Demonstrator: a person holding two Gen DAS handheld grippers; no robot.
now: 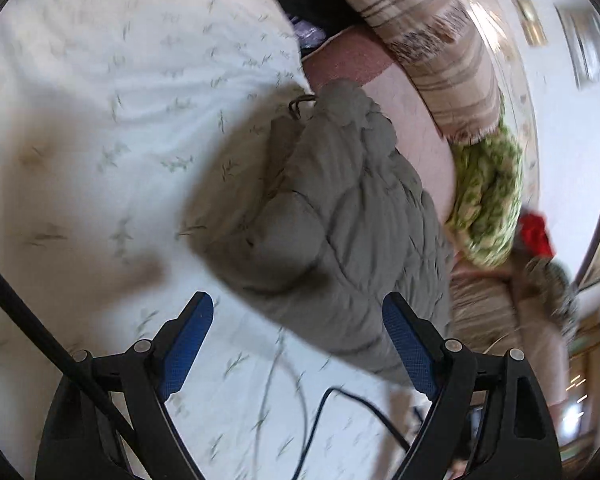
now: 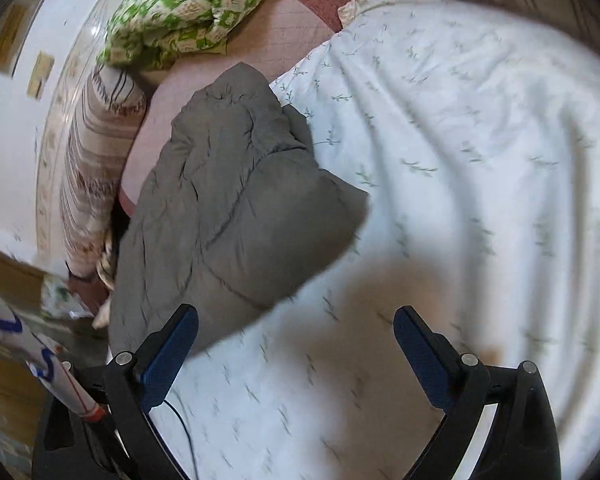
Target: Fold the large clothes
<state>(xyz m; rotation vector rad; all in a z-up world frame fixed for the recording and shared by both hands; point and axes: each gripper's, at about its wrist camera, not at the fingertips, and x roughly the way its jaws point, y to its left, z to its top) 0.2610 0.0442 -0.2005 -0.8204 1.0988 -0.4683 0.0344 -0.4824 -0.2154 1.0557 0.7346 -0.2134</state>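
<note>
Both wrist views are smeared with blur, so I note only what reads clearly.

I see the grey quilted jacket [image 1: 340, 216] lying bunched on the white sprigged bedsheet [image 1: 100, 100], at the sheet's edge where a pink mattress surface [image 1: 420, 128] shows bare. Part of the jacket overlaps that pink strip. It is crumpled into a thick heap, not laid flat; I cannot make out sleeves or a collar.

My left gripper [image 1: 298, 340] has its tongs spread wide, blue pads [image 1: 188, 344] facing each other with nothing clamped. The jacket's near edge shows between and behind the tips; I cannot tell whether it touches.

My right gripper [image 2: 296, 352] is likewise spread apart and empty. Its left finger overlaps the jacket [image 2: 228, 200] in view; the right finger sits over bare sheet [image 2: 480, 140].

Beyond the jacket: a green-and-white patterned bundle [image 1: 488, 196], a beige striped blanket [image 1: 440, 40], something red [image 1: 534, 232]. A dark cable [image 1: 340, 412] trails across the sheet near the left gripper.
</note>
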